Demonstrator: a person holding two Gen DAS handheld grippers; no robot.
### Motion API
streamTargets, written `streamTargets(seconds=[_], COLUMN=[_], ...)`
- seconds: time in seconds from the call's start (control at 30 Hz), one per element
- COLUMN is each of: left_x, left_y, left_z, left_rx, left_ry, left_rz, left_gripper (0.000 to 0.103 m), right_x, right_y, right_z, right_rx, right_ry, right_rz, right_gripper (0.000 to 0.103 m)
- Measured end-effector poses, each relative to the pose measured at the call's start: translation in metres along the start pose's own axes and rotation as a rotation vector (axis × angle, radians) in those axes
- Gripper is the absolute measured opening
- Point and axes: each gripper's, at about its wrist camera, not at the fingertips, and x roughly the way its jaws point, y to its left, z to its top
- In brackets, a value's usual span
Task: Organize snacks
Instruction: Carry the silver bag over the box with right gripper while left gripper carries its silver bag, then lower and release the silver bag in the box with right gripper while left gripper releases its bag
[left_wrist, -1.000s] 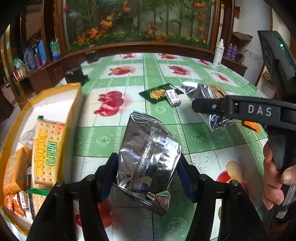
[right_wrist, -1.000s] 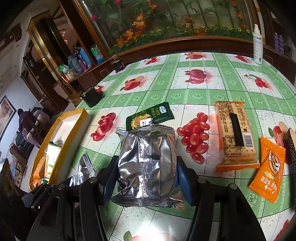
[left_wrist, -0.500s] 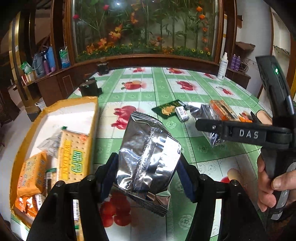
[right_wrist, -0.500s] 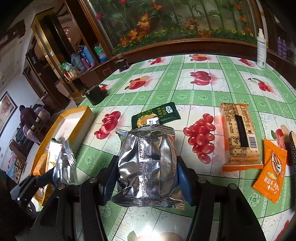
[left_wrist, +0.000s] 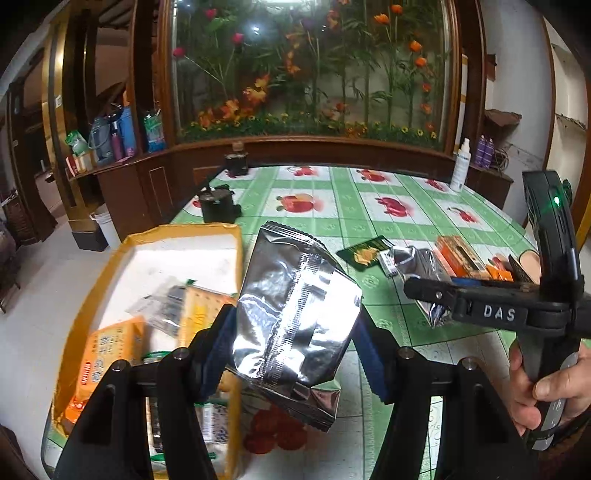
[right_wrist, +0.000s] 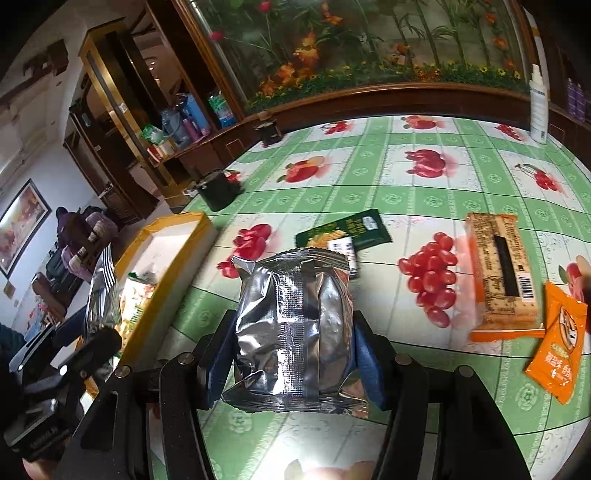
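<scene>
Silver foil packets fill both grips: the left hand-held gripper (left_wrist: 295, 332) clamps one foil packet (left_wrist: 295, 310) above the yellow box's (left_wrist: 110, 266) rim, mid-carry, needing release over it; the right hand-held gripper (right_wrist: 291, 350) pinches another packet (right_wrist: 295, 325) over the table (right_wrist: 443, 192)

Two silver foil packets (left_wrist: 295, 314) (right_wrist: 295, 332), both clamped, tilted.

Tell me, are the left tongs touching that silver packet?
Touching. The left wrist view shows the left tongs pressing both sides of the silver packet.
</scene>
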Motion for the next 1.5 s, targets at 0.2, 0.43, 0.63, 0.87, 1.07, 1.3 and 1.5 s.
streamTargets(seconds=[0.2,0.43,0.63,0.87,1.07,1.3,1.5], left_x=[-0.007,-0.009,-0.012,-0.009,-0.003,0.007,0.012], left_y=[0.022,0.053,0.079,0.102,0.116,0.121,0.118], left_z=[0.002,-0.001,-0.006,-0.016,-0.026,-0.036,-0.038], left_rx=[-0.042,-0.096,-0.140,-0.177,-0.202,-0.211,-0.193], left_ry=[-0.024,-0.024,-0.025,-0.013,0.002,0.028,0.023], left_rz=[0.019,0.050,0.080,0.105,0.120,0.126,0.144], left_gripper=[0.062,0.062,0.062,0.062,0.062,0.062,0.062], right_x=[0.004,0.012,0.026,0.042,0.064,0.092,0.104], right_y=[0.025,0.065,0.095,0.128,0.152,0.177,0.188], right_z=[-0.001,0.000,-0.001,0.006,0.012,0.012,0.013], right_rx=[-0.014,-0.038,-0.071,-0.109,-0.104,-0.105,-0.125], right_ry=[0.001,-0.006,0.015,0.034,0.057,0.063,0.055], right_rz=[0.069,0.138,0.156,0.176,0.196,0.167,0.143], right_gripper=[0.064,0.064,0.064,0.064,0.064,0.064,0.064])
